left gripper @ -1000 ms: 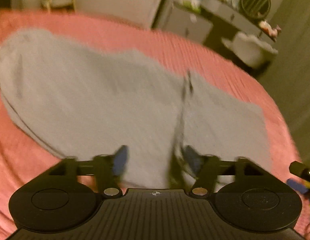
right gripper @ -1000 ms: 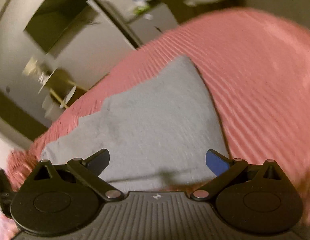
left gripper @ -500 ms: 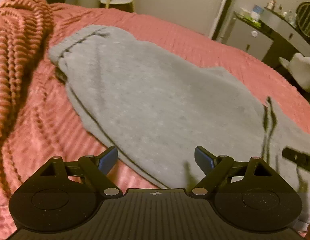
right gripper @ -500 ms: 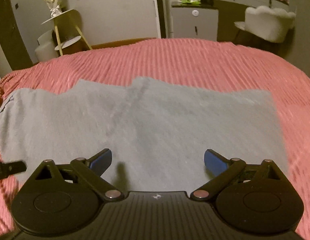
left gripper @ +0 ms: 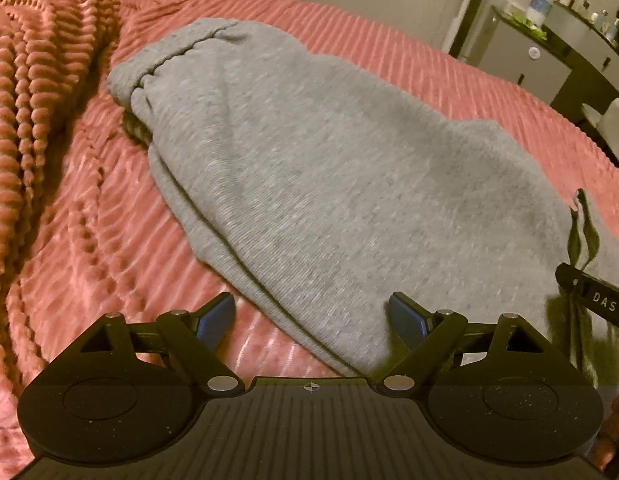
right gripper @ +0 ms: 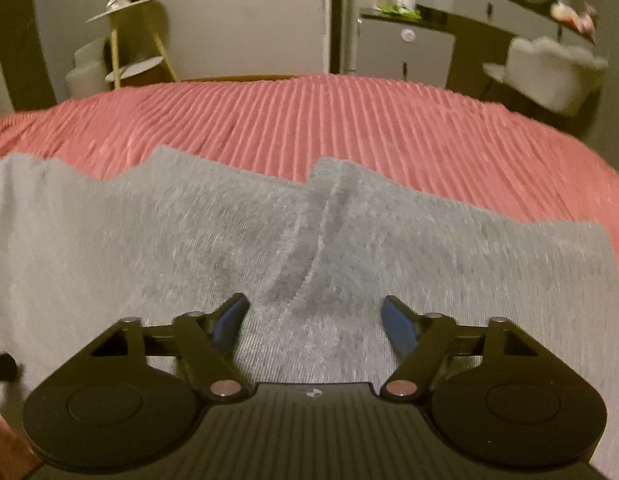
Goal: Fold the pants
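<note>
Left wrist, pants [left gripper: 329, 168]: flat on pink bed [left gripper: 429, 72], legs seemingly stacked; further folds judged not yet made
Left wrist, left tool [left gripper: 311, 316]: spread wide, empty, over near hem of pants; bunched blanket [left gripper: 41, 80] beside waistband; drawstring [left gripper: 581, 236] loose
Right wrist, right tool [right gripper: 314, 318]: narrowing, grey cloth beneath, nothing pinched; dresser [right gripper: 405, 48], chair [right gripper: 549, 68] well beyond pants

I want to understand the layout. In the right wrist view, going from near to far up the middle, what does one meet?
Right gripper, jaws closing over the cloth → grey pants → pink bedspread → pale wall panel.
</note>
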Demonstrator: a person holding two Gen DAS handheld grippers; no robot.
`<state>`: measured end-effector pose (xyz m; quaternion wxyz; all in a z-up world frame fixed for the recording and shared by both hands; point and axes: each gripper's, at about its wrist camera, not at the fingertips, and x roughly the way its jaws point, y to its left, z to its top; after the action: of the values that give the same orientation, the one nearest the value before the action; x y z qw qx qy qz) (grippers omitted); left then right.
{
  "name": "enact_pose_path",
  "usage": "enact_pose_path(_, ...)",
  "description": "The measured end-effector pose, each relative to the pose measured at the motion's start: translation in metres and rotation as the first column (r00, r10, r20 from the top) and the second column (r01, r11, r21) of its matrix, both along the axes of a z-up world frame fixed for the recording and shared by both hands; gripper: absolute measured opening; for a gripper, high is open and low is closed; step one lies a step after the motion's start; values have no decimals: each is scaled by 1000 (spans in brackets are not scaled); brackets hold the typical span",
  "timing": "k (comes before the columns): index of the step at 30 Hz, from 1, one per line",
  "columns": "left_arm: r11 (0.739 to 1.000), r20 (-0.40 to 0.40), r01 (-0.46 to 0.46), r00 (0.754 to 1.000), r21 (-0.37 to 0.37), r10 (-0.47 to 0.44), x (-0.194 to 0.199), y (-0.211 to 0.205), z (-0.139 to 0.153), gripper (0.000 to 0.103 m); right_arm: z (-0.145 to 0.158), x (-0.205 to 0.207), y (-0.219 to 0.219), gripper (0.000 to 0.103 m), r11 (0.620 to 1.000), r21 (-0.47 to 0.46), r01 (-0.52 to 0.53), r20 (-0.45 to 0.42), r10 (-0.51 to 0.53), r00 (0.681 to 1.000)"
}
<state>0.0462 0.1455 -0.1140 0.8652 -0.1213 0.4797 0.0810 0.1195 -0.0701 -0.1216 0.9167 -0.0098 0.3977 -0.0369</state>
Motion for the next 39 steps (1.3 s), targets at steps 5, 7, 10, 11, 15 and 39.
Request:
enact_pose_path(5, 1000, -2, 6, 1000, 2, -6, -1, -1, 1, 89, 7, 0, 4, 23, 1000, 7, -11, 10, 11, 1000)
enact_pose_path(7, 1000, -3, 5, 1000, 0, -5, -2, -1, 2, 89, 12, -2, 0, 17, 998, 61, 4, 20, -6, 1000)
enact_pose_path(10, 1000, -4, 10, 1000, -1, -10, -2, -2, 2, 89, 19, -10, 4, 16, 993, 105, -47, 29, 44, 999)
enact_pose_path(11, 1000, -10, 14, 1000, 0, -14, -1, -3, 1, 89, 15, -10, 7, 18, 995, 67, -78, 16, 77, 997)
enact_pose_path(15, 1000, -18, 18, 1000, -11, -19, -3, -1, 1, 89, 24, -11, 0, 22, 992, 70, -106, 13, 106, 994)
enact_pose_path(39, 999, -75, 51, 996, -15, -52, -3, -17, -2, 92, 9, -116, -35, 48, 992, 104, -65, -4, 66, 998)
